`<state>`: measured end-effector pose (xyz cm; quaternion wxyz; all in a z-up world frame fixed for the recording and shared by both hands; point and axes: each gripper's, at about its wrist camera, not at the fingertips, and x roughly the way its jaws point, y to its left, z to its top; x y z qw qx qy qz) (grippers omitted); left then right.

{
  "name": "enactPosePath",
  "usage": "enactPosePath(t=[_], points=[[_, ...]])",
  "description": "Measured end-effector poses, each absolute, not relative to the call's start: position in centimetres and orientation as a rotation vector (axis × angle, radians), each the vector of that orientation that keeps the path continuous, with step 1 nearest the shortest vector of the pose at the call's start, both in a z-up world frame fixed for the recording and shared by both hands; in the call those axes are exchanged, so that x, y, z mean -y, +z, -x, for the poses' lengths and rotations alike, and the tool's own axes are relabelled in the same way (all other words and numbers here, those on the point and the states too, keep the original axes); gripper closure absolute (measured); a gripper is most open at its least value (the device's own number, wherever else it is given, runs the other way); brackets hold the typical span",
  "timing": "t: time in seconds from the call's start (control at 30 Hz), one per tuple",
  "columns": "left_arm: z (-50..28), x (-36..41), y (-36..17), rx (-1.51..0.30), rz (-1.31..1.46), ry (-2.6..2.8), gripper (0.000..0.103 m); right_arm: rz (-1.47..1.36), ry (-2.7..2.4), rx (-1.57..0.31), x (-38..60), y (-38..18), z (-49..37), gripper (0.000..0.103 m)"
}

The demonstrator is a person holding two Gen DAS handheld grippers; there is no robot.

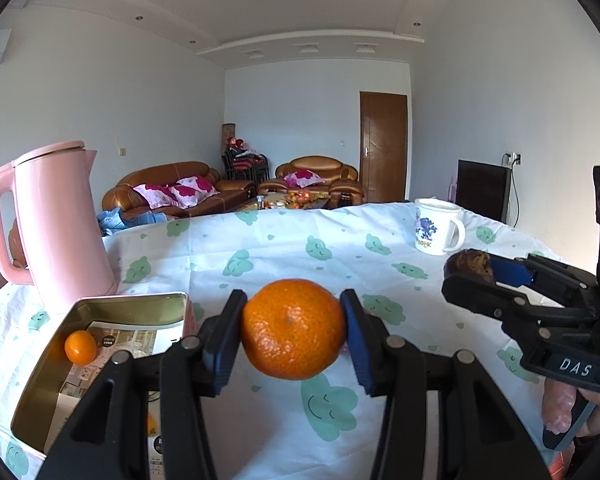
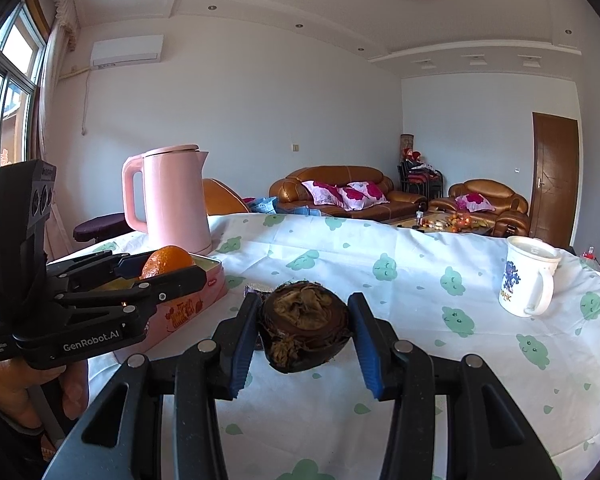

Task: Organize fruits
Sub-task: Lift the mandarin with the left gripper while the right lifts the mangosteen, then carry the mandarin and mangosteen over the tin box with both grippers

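My left gripper (image 1: 294, 330) is shut on an orange mandarin (image 1: 294, 328), held above the tablecloth just right of an open gold-lined tin (image 1: 128, 305). A smaller mandarin (image 1: 80, 346) lies inside that tin. My right gripper (image 2: 305, 328) is shut on a dark brown, wrinkled fruit (image 2: 305, 328), held above the cloth. In the left wrist view the right gripper (image 1: 470, 270) shows at the right with the brown fruit (image 1: 469, 266) between its fingers. The right wrist view shows the left gripper (image 2: 168, 270) at the left, holding its mandarin (image 2: 166, 264) over the pink tin (image 2: 214, 280).
A pink kettle (image 1: 60, 224) stands behind the tin at the left. A white printed mug (image 1: 436, 226) stands at the far right of the table. The white tablecloth with green clouds (image 1: 284, 256) covers the table. Sofas and a door lie beyond.
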<state>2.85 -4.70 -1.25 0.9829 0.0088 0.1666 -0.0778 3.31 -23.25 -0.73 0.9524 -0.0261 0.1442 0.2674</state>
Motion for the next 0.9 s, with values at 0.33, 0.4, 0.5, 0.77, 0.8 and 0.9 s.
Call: enactPosePath(t=[0.33,0.4,0.5,0.77,0.8,0.9], points=[[-2.6,4.6,-1.2,-0.325,-0.016,-0.146,0.054,0.064,0.538,-0.265,23.2,-0.7,-2.7,0.056],[-2.6,4.6,-1.2,-0.324,-0.015,-0.146,0.054,0.069,0.538,-0.266,23.1,-0.7,-2.7,0.056],[-2.7,4.6,-1.2,-0.326,-0.015,-0.147,0.054,0.083,0.544,-0.27,22.8,-0.7,-2.7,0.056],[-2.9,4.0,-1.3,-0.357,-0.004,-0.119,0.054,0.139,0.578,-0.29,20.7,-0.6,-2.8,0.056],[-2.9,3.7,-1.3,-0.363,0.0,-0.113,0.054,0.147,0.586,-0.293,20.3,-0.6,-2.8,0.056],[-3.0,3.0,-1.4,-0.374,0.009,-0.094,0.054,0.162,0.607,-0.3,19.3,-0.5,-2.8,0.056]])
